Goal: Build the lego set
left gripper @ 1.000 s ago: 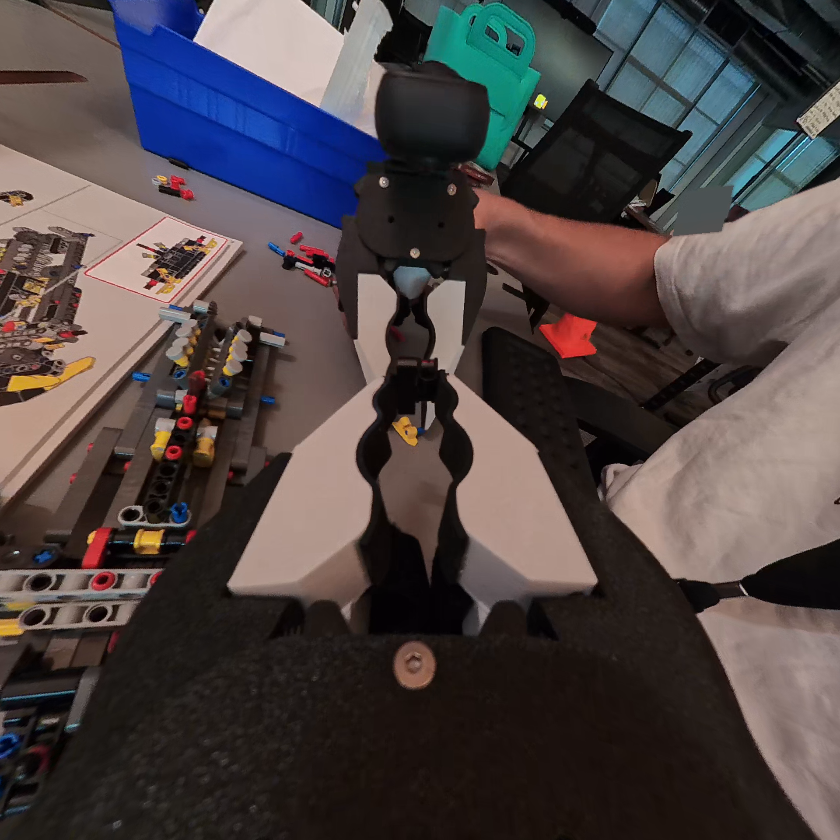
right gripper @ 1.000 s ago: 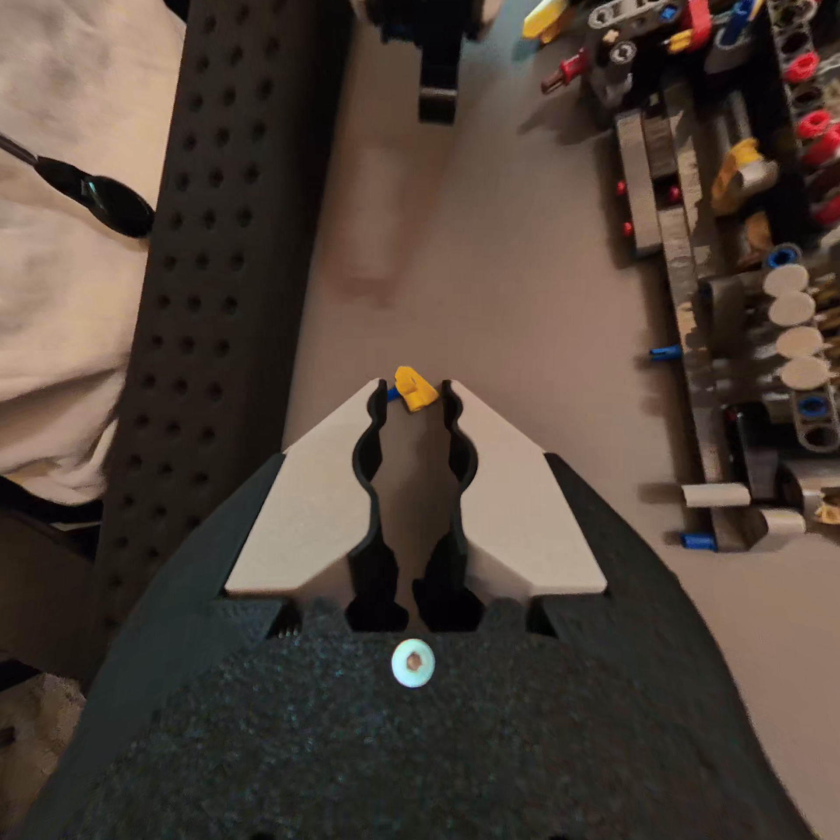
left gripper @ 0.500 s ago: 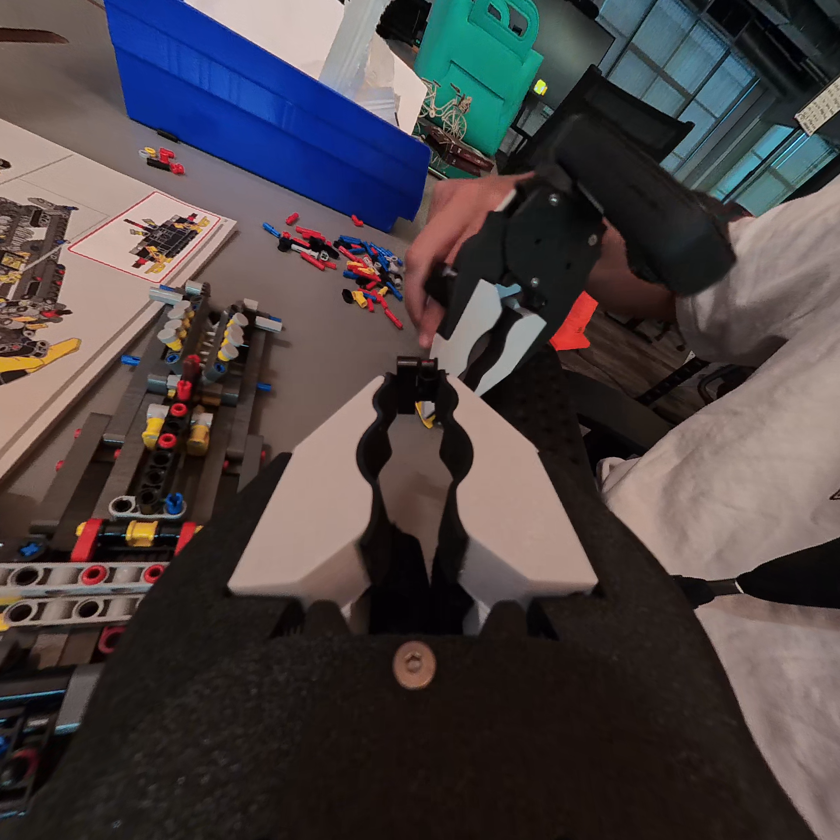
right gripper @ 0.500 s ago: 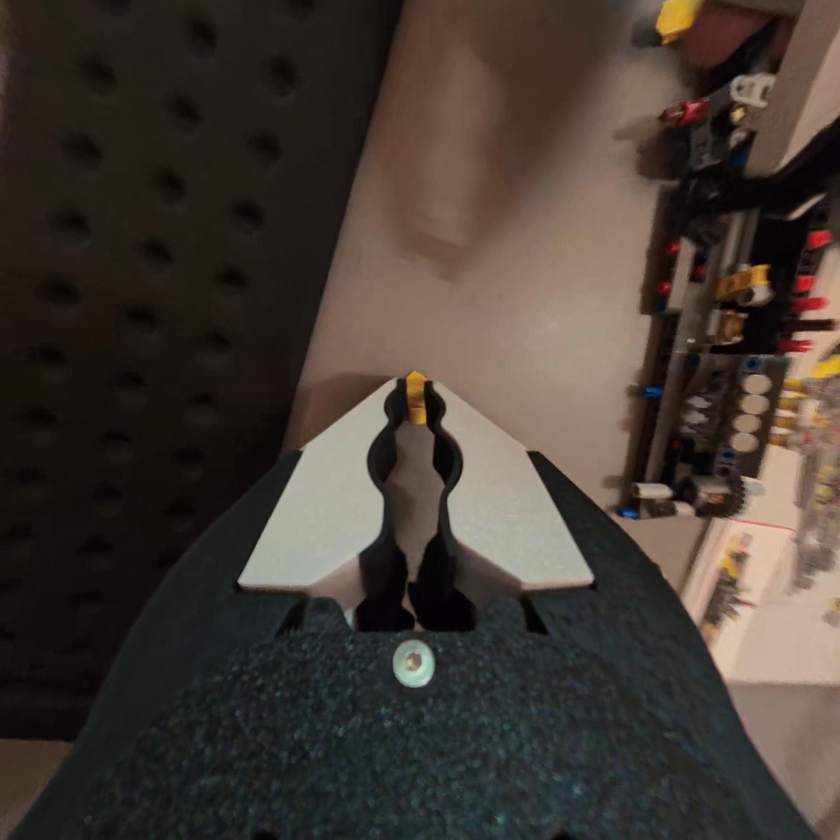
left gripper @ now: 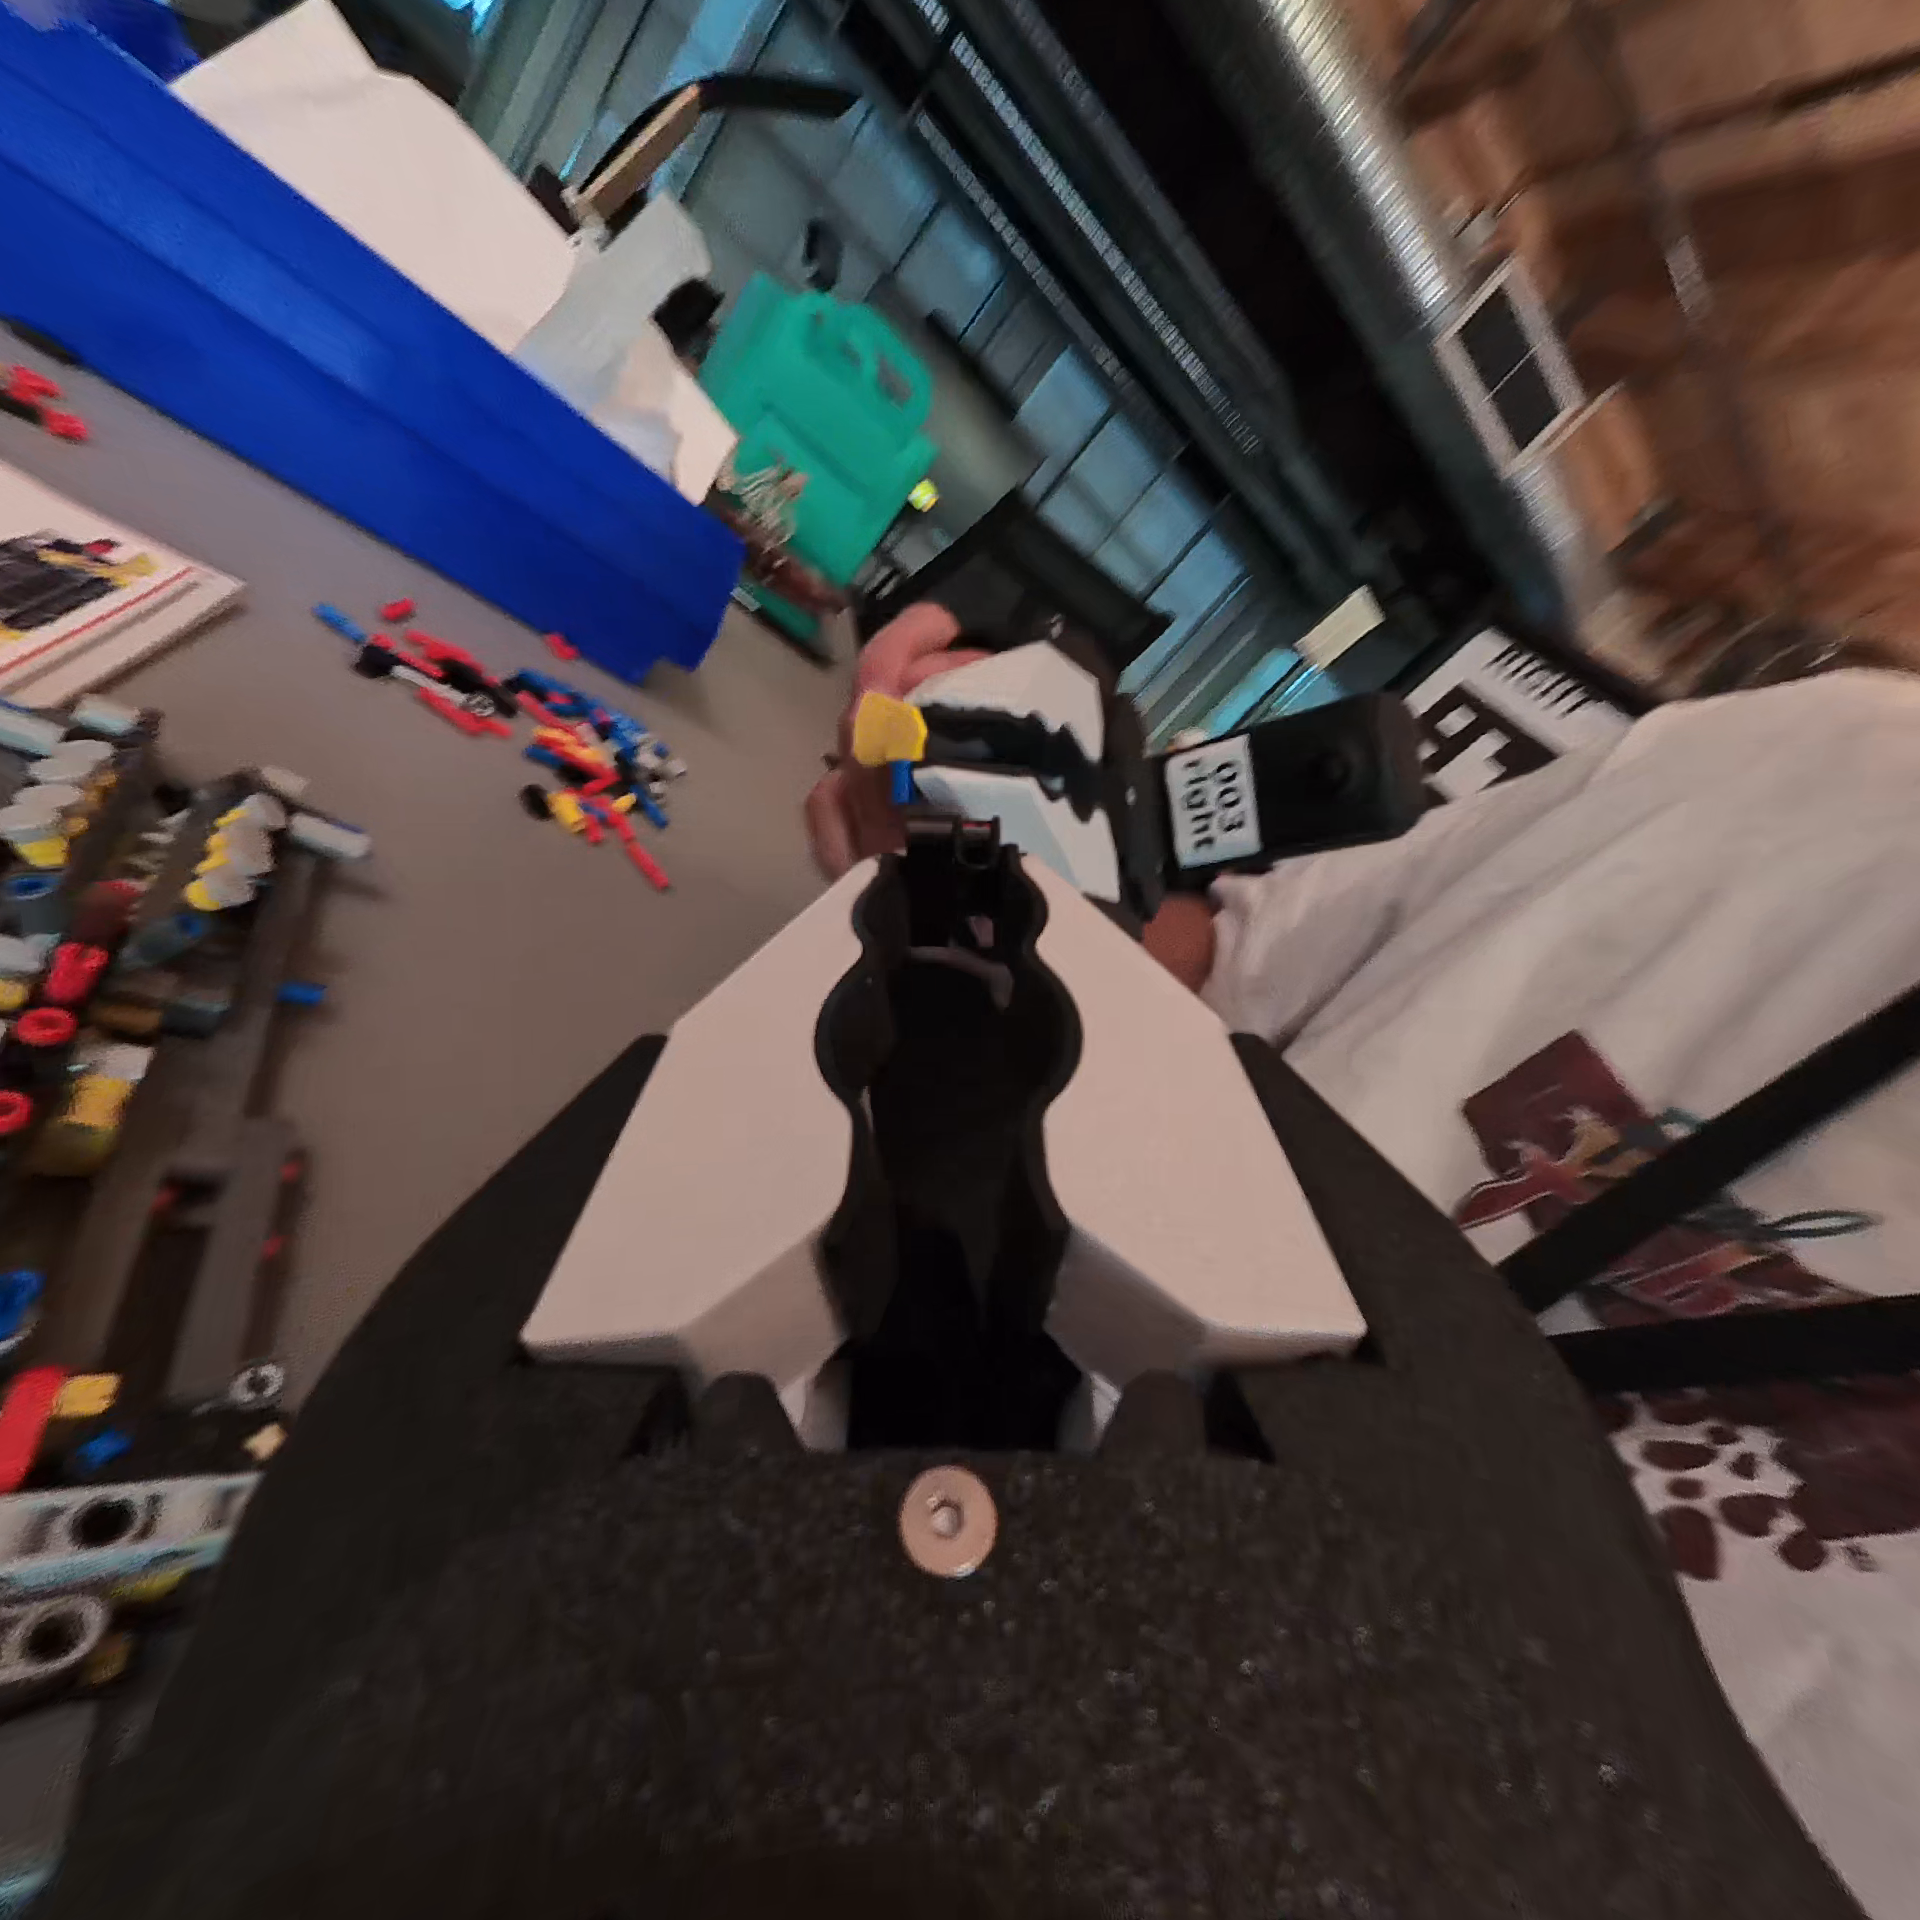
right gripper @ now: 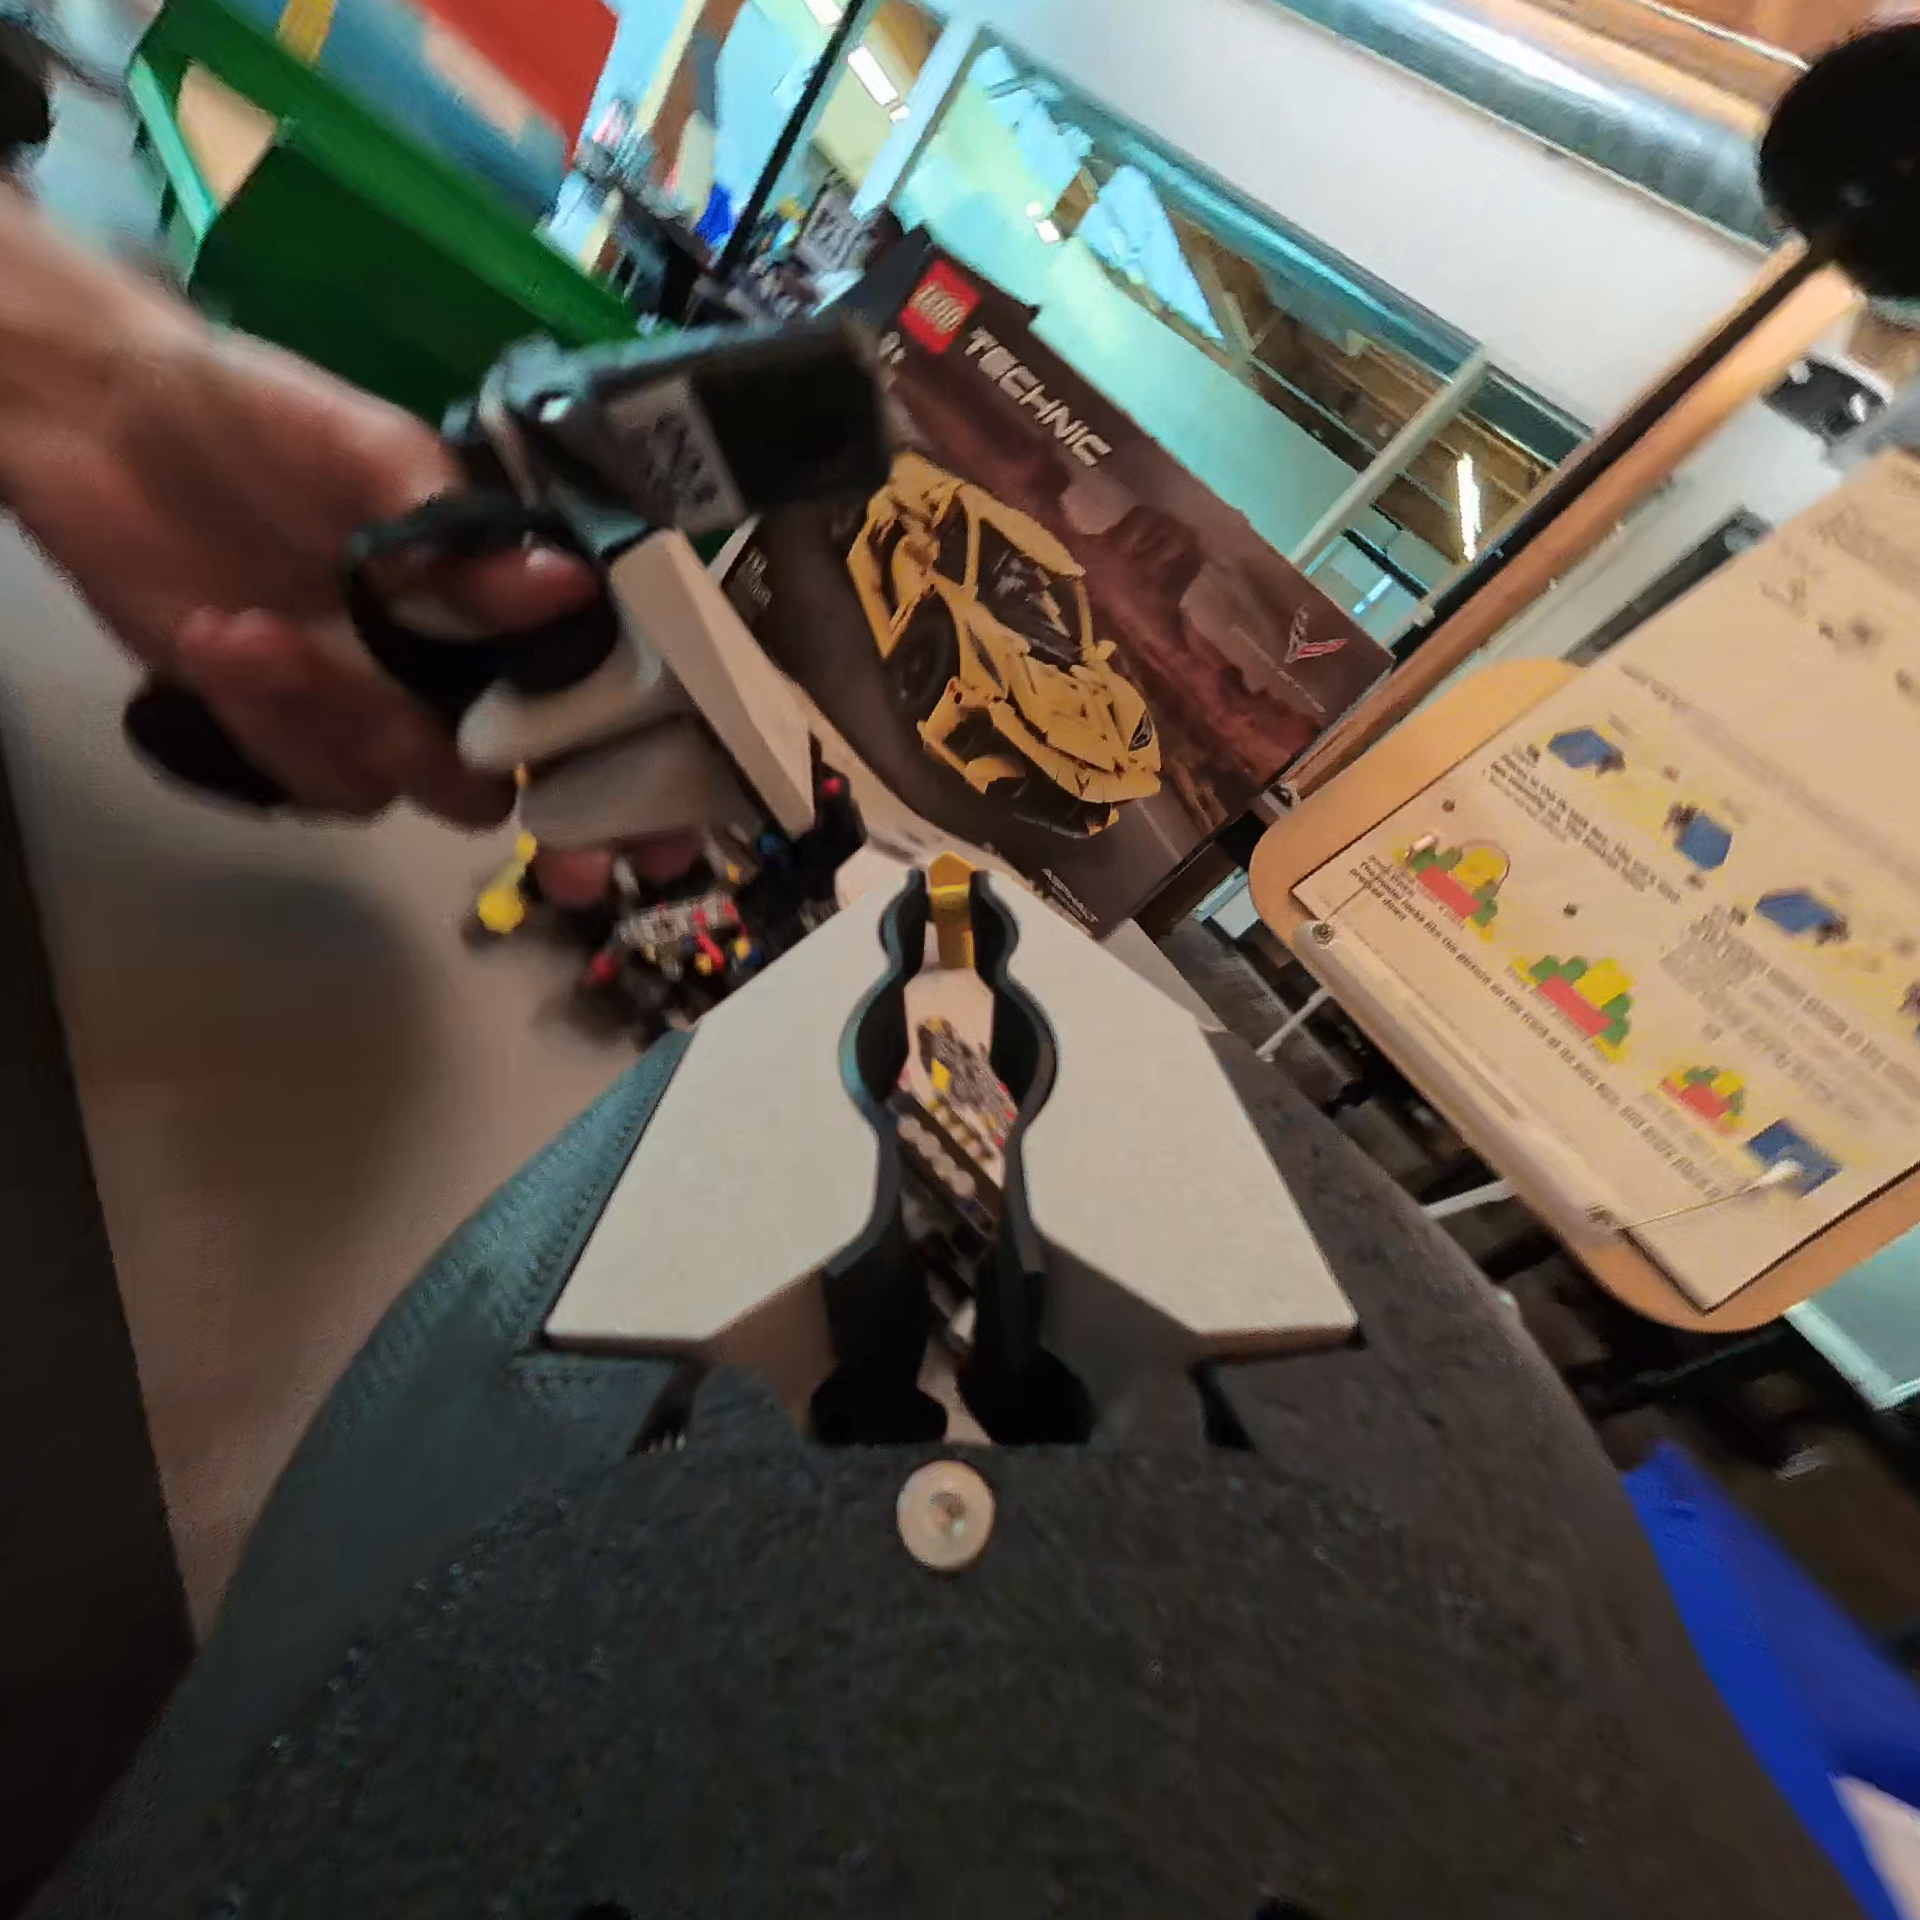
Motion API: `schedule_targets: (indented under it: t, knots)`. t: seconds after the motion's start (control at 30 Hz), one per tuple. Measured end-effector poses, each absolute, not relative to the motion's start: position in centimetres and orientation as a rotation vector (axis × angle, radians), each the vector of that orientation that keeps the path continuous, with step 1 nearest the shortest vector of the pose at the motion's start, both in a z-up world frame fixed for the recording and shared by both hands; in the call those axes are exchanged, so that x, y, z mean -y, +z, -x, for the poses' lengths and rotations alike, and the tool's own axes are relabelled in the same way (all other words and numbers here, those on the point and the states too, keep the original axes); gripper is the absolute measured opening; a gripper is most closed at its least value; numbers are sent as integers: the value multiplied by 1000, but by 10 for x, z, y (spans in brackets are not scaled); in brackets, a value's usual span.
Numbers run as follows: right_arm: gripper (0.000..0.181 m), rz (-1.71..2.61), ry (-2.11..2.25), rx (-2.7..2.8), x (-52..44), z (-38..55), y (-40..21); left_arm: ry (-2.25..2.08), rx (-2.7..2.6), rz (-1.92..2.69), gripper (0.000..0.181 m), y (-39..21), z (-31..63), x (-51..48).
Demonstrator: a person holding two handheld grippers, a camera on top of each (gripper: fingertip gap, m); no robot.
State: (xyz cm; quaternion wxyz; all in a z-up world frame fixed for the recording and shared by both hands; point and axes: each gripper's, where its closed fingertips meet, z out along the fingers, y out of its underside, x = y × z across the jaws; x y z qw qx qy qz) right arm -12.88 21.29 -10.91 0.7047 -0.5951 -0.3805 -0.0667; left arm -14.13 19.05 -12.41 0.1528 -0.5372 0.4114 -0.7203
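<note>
My left gripper [left gripper: 951, 875] is shut on a small black lego piece [left gripper: 948, 854] and holds it above the grey table [left gripper: 499, 966]. My right gripper [right gripper: 948, 896] is shut on a small yellow piece [right gripper: 950, 902]. In the left wrist view that yellow piece [left gripper: 886, 726], with a blue pin under it, is held by the right gripper [left gripper: 906, 750] just above and to the left of my left fingertips. The half-built dark chassis [left gripper: 114, 997] lies on the table at the left. It also shows, blurred, in the right wrist view [right gripper: 675, 935].
A pile of loose red, blue and yellow pieces [left gripper: 582, 748] lies mid-table. Behind it stands a blue bin [left gripper: 364, 405]. An instruction booklet [left gripper: 73, 603] lies at the far left. The lego box [right gripper: 1039, 623] and a clipboard with a printed sheet [right gripper: 1621, 935] stand beyond the chassis. A person's white shirt [left gripper: 1558, 935] is at the right. The tips of both grippers are at nearly the same place.
My right gripper closed on the yellow piece on the table and lifted it. Both grippers rose and tilted up, and the two held pieces are now close together in the air.
</note>
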Motion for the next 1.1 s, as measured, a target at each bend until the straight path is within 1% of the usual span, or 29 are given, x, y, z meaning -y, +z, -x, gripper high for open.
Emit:
schedule_targets:
  t: [0.13, 0.27, 0.63, 0.8, 0.9, 0.97, 1.1]
  knots:
    - [7, 1321, 172, 662, -209, 150, -95, -2228, -1096, 1465, 14, -107, 149, -192]
    - [7, 1333, 389, 642, -199, 156, -92, -2299, -1107, 1404, 14, -96, 155, -189]
    - [7, 1380, 429, 716, -187, 155, -108, -2231, -1225, 1443, 15, -110, 150, -177]
    - [7, 1489, 397, 674, -194, 141, -116, -2167, -1140, 1539, 14, -118, 146, -194]
    - [7, 1611, 257, 722, -203, 118, -141, -2041, -1115, 1622, 14, -130, 144, -211]
    - [7, 1713, 18, 865, -208, 96, -173, -1937, -1139, 1652, 15, -137, 143, -217]
    - [7, 1641, -408, 1106, -213, 67, -203, -1807, -1218, 1644, 14, -144, 141, -214]
